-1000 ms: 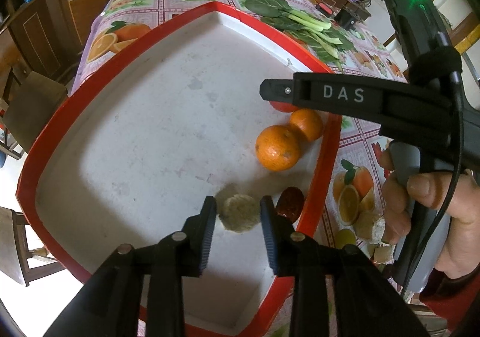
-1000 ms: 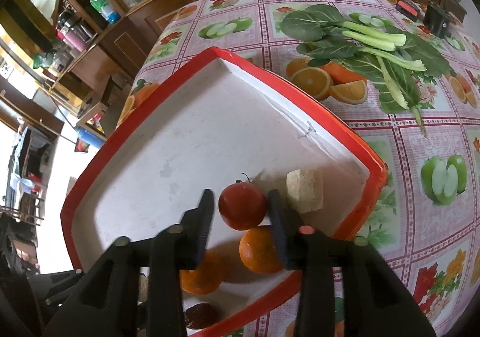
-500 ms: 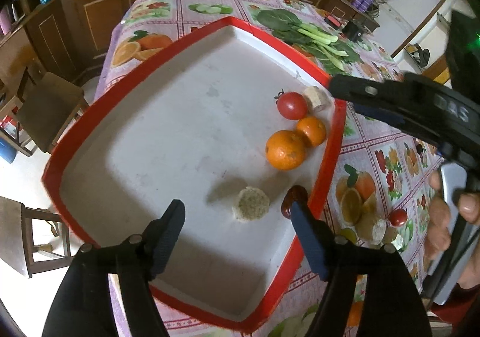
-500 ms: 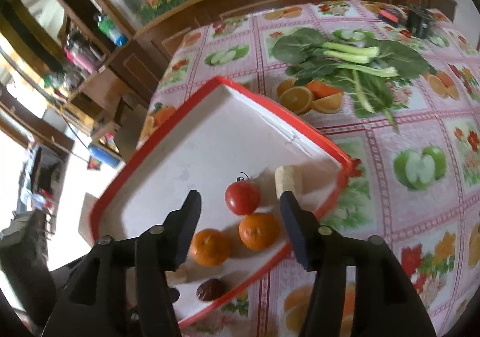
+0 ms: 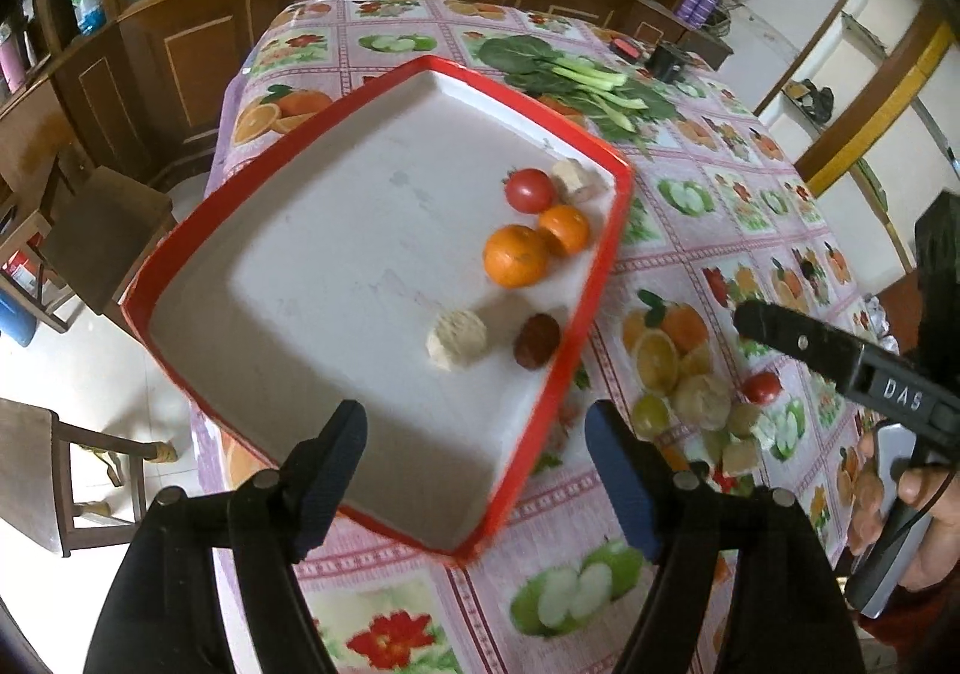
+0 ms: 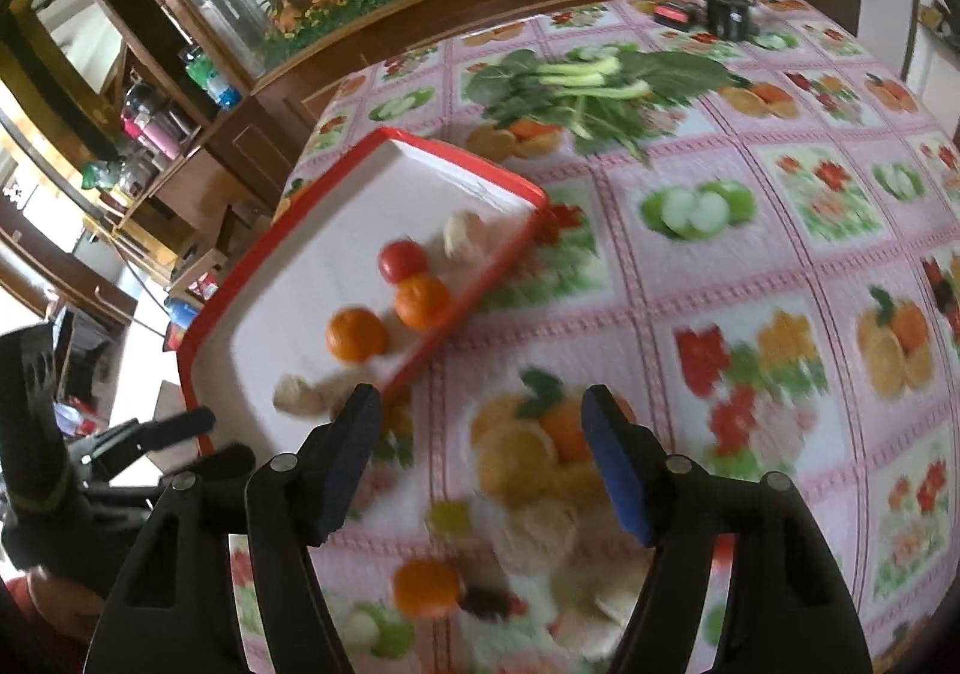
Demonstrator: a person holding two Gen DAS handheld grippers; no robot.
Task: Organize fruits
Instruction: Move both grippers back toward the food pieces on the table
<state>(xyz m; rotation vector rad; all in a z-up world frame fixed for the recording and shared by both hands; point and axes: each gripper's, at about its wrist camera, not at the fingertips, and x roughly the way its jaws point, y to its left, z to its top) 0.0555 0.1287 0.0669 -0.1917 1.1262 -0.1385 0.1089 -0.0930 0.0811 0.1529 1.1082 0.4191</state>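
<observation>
Left gripper (image 5: 474,458) over tray (image 5: 606,254), right gripper (image 6: 480,434) over tablecloth (image 6: 750,266); jaws empty.

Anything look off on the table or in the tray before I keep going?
Nothing spilled or damaged. The red-rimmed tray overhangs the table's left edge at one corner. Loose leafy greens lie on the cloth beyond it. A small pile of produce waits outside the tray.

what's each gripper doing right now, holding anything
left gripper: open, nothing between the fingers, above the red-rimmed tray.
right gripper: jaws opening, nothing between them, over the fruit-print tablecloth.
</observation>
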